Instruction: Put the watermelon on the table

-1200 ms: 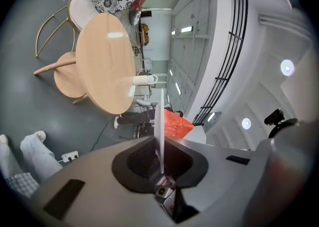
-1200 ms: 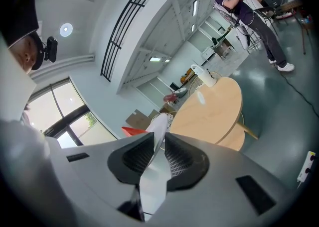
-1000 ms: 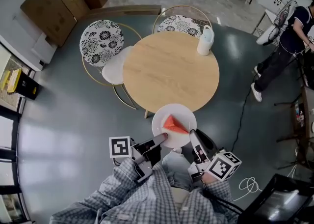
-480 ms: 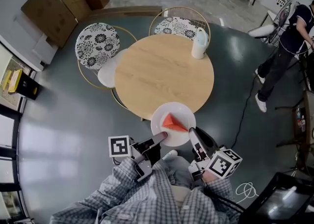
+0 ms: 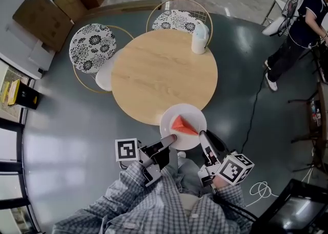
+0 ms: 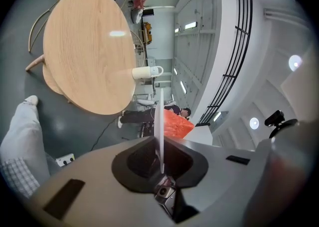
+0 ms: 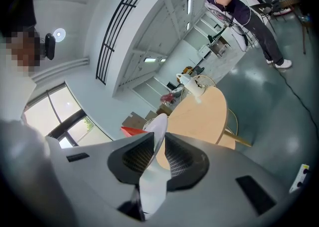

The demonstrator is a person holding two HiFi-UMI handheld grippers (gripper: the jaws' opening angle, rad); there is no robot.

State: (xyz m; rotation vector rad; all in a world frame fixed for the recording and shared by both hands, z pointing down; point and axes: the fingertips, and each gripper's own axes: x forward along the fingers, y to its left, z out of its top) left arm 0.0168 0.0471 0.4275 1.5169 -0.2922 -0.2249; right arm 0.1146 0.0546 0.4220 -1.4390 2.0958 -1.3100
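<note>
Head view: the watermelon (image 5: 183, 124) is seen as a red-orange triangular wedge, laid flat on a round white plate (image 5: 169, 117), tip towards the right. The plate is gripped on its near rim from both sides: the left gripper (image 5: 170, 138) at the near-left, the right gripper (image 5: 203, 134) at the near-right. The plate overlaps the near edge of the round wooden table (image 5: 164, 74); whether it touches the top cannot be told. A white jug (image 5: 199, 38) stands at the table's far edge, with two floral-cushioned chairs (image 5: 92, 47) behind it.

Versus a second ago: more of the plate is now seen over the table's near edge. Both grips and the wedge's place on the plate are unchanged.

Left gripper view: the plate (image 6: 159, 121) is seen edge-on, clamped between the jaws. The wedge (image 6: 175, 124) shows just to the right of the rim.

Right gripper view: the jaws are closed on the plate rim (image 7: 158, 126). A red corner of the wedge (image 7: 130, 131) shows to the left of it, with the table (image 7: 199, 116) beyond. A person (image 7: 239, 9) stands at the back.
</note>
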